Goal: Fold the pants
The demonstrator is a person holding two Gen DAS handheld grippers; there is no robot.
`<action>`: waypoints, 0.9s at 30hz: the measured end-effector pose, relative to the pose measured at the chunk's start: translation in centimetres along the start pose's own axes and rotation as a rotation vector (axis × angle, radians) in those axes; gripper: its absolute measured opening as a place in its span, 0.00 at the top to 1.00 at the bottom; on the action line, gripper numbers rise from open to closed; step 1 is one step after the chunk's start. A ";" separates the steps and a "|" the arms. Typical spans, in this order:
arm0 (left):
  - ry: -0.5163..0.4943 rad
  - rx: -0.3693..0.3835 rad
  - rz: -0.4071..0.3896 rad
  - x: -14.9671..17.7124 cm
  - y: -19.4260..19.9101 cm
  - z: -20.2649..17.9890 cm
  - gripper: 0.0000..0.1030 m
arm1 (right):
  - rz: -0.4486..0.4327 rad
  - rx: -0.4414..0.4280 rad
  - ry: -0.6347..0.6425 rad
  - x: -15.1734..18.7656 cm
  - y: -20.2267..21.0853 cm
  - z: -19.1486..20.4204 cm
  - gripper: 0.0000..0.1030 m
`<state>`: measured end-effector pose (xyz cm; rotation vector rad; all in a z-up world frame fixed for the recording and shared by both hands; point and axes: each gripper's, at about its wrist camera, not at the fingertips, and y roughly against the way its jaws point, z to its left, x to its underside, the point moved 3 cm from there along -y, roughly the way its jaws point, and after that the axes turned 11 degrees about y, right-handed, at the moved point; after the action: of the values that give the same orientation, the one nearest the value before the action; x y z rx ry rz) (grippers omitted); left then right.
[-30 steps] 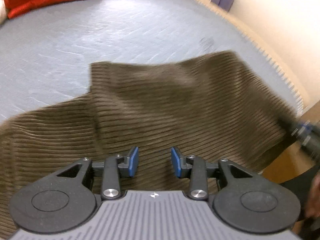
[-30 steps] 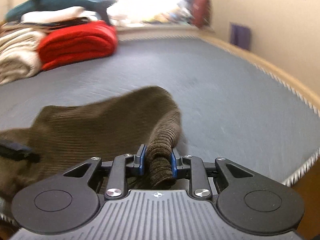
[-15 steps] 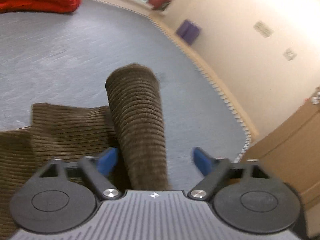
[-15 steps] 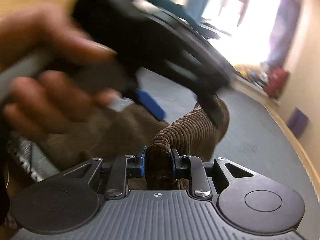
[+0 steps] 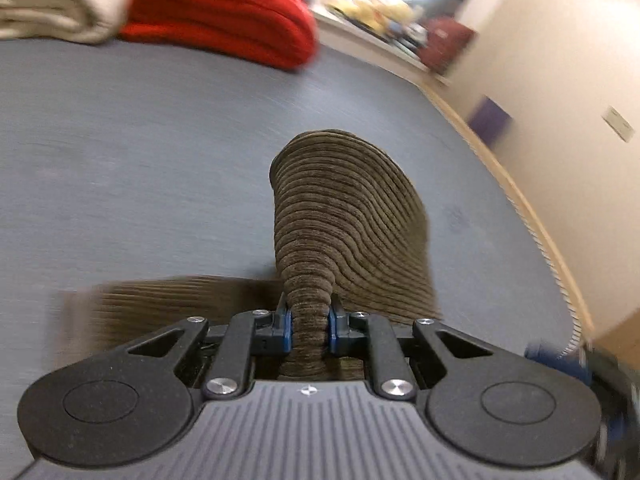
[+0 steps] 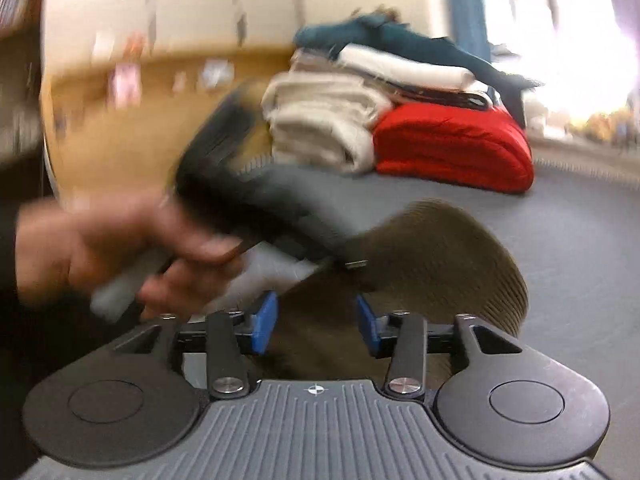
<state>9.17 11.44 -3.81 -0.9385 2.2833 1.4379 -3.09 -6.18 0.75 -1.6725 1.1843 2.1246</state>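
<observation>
Pants (image 5: 344,220) pinched in closing left gripper (image 5: 310,326); right gripper (image 6: 316,322) opening.

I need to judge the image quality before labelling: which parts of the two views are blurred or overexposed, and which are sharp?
Left wrist view: the brown pants pinched in the left gripper are sharp; the red blanket and the grey mattress are smeared, and the window is washed out. Right wrist view: the hand is heavily blurred, glare fills the upper right, and the right gripper is crisp.
</observation>
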 end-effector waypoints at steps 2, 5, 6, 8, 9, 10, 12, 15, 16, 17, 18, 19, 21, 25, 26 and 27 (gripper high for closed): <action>0.019 -0.062 -0.028 -0.3 2.0 3.9 0.83 | 0.059 0.048 -0.087 0.4 -2.0 -2.3 0.46; 0.110 -0.170 -0.050 -0.5 3.0 9.5 0.69 | 0.242 0.127 -0.190 2.3 -6.6 -4.3 0.46; 0.153 -0.216 -0.072 -0.6 3.2 11.5 0.54 | 0.297 0.135 -0.225 3.0 -8.1 -4.6 0.46; 0.223 -0.231 -0.089 -0.6 3.4 14.3 0.23 | 0.364 0.110 -0.309 4.3 -10.3 -4.8 0.46; 0.268 -0.208 -0.086 -0.7 3.5 15.6 0.14 | 0.389 0.085 -0.355 4.9 -11.5 -4.9 0.44; 0.309 -0.179 -0.079 -0.6 3.3 16.8 0.14 | 0.404 0.066 -0.395 5.6 -12.3 -4.4 0.38; 0.384 -0.169 -0.026 0.0 1.9 18.3 0.13 | 0.425 0.068 -0.461 6.2 -13.8 -4.5 0.30; 0.414 -0.116 0.034 0.0 -0.6 19.0 0.11 | 0.455 0.055 -0.567 7.4 -15.4 -4.7 0.25; 0.424 -0.089 0.063 0.3 -1.7 19.0 0.11 | 0.458 0.037 -0.611 7.9 -15.7 -4.9 0.24; 0.434 -0.070 0.099 0.5 -2.8 19.1 0.11 | 0.459 0.018 -0.643 8.1 -16.4 -4.5 0.24; 0.440 -0.054 0.125 0.2 -4.4 19.4 0.10 | 0.458 -0.003 -0.665 8.4 -16.6 -4.4 0.22; 0.439 -0.037 0.137 0.2 -5.3 19.1 0.09 | 0.459 -0.015 -0.675 8.7 -16.8 -4.4 0.20; 0.424 -0.011 0.146 0.1 -6.8 18.8 0.08 | 0.459 -0.041 -0.686 8.8 -17.8 -4.8 0.19; 0.415 -0.009 0.156 0.0 -8.8 18.3 0.12 | 0.450 -0.043 -0.665 8.9 -18.1 -5.0 0.31; 0.408 -0.005 0.157 -0.2 -9.4 17.8 0.21 | 0.448 -0.042 -0.648 8.6 -18.1 -4.9 0.34; 0.397 0.004 0.157 -0.6 -9.8 17.1 0.30 | 0.440 -0.040 -0.633 8.4 -18.1 -4.9 0.41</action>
<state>14.37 23.89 -18.23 -1.1534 2.6955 1.4087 8.24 -0.14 -15.30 -0.6642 1.3663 2.6436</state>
